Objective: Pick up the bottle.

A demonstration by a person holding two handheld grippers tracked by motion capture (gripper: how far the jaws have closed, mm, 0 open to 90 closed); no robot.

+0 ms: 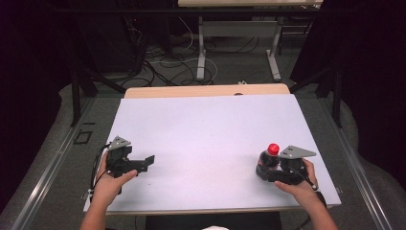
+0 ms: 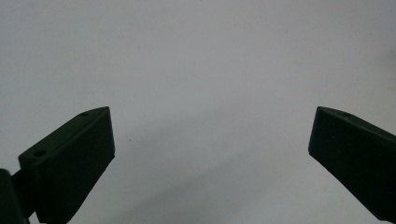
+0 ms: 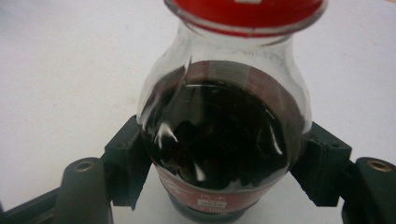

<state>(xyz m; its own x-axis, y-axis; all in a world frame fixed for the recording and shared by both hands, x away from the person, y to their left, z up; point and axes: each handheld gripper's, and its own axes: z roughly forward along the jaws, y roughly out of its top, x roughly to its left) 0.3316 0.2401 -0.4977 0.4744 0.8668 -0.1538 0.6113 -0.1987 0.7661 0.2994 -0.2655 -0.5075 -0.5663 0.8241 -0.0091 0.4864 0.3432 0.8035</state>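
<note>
Tongs in my left hand (image 1: 109,184) come first: the left gripper (image 1: 146,162) rests low over the near left part of the white table (image 1: 206,129), jaws spread wide with nothing between them, pointing across toward the middle. In the left gripper view only bare white surface lies between the two black jaws, so that side is idle and well apart from the work.

Over at the near right edge stands the bottle (image 1: 268,163), upright, dark drink inside, red cap (image 1: 273,148) on top. My right gripper (image 1: 266,173) has closed round its lower body; in the right gripper view the bottle (image 3: 219,135) sits squarely between the jaws, and both pads press on its sides just below the shoulder. My right hand (image 1: 302,184) holds the tool level behind it.

I judge the grasp as just made, and the bottle not yet lifted. The next move calls for a straight lift with the bottle kept upright, since the rounded plastic could slip or tilt in a low grip. The left tongs are free to steady it or take the cap.
</note>
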